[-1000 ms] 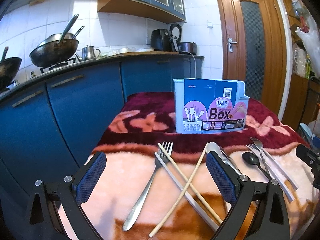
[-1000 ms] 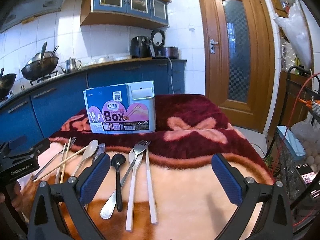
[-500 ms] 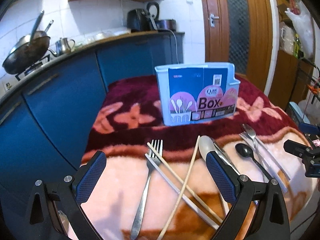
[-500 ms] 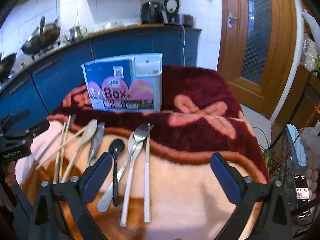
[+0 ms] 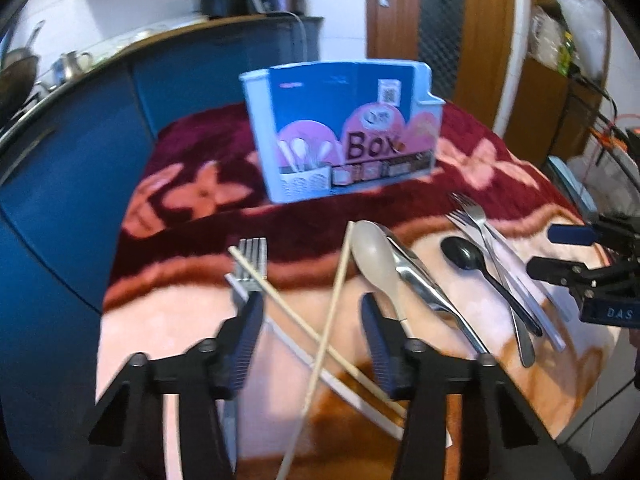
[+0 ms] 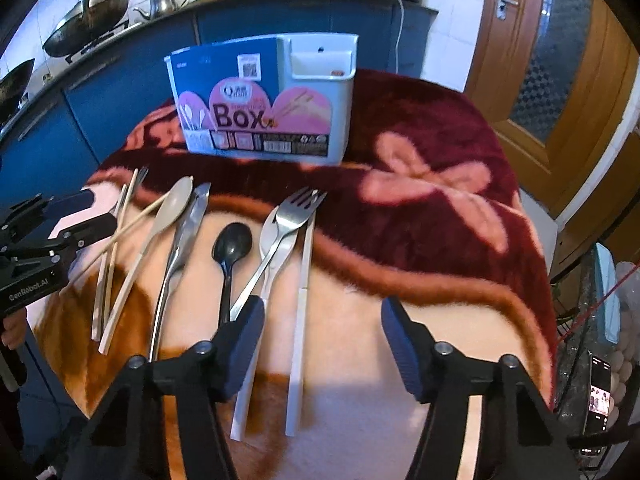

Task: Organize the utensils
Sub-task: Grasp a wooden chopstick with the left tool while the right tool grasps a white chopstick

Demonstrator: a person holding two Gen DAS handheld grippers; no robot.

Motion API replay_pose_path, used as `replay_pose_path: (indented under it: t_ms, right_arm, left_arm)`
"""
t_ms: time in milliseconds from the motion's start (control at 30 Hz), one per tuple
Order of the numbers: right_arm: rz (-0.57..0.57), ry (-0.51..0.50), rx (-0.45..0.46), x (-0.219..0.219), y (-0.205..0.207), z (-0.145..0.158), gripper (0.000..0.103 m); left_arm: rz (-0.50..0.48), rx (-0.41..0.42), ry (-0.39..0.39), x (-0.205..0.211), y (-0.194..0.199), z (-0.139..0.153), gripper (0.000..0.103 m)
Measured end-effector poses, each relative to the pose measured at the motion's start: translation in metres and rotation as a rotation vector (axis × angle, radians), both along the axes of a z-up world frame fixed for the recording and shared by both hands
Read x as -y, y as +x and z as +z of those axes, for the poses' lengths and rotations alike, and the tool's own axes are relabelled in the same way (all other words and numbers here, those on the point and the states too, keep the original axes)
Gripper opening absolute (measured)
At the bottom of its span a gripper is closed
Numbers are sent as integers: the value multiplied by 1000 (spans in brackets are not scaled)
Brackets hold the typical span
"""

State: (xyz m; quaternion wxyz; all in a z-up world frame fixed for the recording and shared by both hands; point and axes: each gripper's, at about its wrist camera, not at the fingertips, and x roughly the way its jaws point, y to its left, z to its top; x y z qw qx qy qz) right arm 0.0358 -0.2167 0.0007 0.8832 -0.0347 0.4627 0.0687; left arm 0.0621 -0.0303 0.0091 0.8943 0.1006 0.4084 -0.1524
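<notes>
You're at the first pick: both jaws are closing, empty, left gripper point(image 5: 312, 320) over the crossed chopsticks point(image 5: 332, 300) at lower centre, right gripper point(image 6: 322, 332) around the white-handled knife point(image 6: 302, 304); next, pinch and carry to the box point(image 6: 264, 100) at the top

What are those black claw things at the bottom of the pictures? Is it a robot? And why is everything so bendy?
No robot here. A person holds a grabbing tool in each hand, and each tool carries a small camera with a very wide lens, which bends the picture. One picture looks along the left gripper, the other along the right gripper. Each tool also shows at the edge of the other's picture. On the blanket lie chopsticks, forks, a pale spoon, a black spoon and a white-handled knife. Behind them stands the box meant for them. Both pairs of jaws are closing. The left has the crossed chopsticks between its jaws, the right the knife, but neither is gripping yet.
</notes>
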Motion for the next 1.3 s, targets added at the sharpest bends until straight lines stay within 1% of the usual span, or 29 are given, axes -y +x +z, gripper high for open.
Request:
replay_pose_path:
  t_ms: [133, 233, 333, 567, 700, 867, 900, 933, 1000, 1100, 1200, 1300]
  right_arm:
    - [13, 13, -49, 1, 7, -4, 53]
    - [23, 15, -80, 1, 13, -7, 49]
    - [32, 2, -103, -1, 18, -10, 46]
    - [62, -25, -155, -5, 35, -13, 44]
    - [73, -32, -191, -6, 46, -12, 44]
    - [86, -43, -238, -10, 58, -12, 40]
    - [85, -41, -245, -11, 61, -12, 37]
    - [86, -42, -250, -11, 62, -11, 32]
    - [83, -42, -249, -12, 66, -10, 23]
    - [74, -27, -238, -8, 67, -9, 9]
    - [56, 11, -229, 1, 70, -8, 8]
    - [50, 38, -205, 11, 59, -5, 7]
  left_arm:
    - [-63, -22, 42, 12, 9, -1, 38]
    - [-85, -46, 79, 18, 16, -4, 38]
    - [-96, -79, 101, 20, 23, -9, 38]
    - [-103, -135, 127, 24, 39, -21, 38]
    - [-103, -184, 109, 23, 50, -22, 38]
    - [-119, -230, 119, 26, 61, -22, 37]
    - [-124, -237, 117, 27, 63, -22, 32]
    - [-131, -245, 108, 27, 64, -21, 28]
    - [-136, -253, 91, 28, 66, -20, 14]
    - [-128, -253, 67, 27, 66, -19, 7]
    - [-110, -245, 45, 23, 63, -18, 4]
    - [-81, -216, 14, 16, 59, -10, 4]
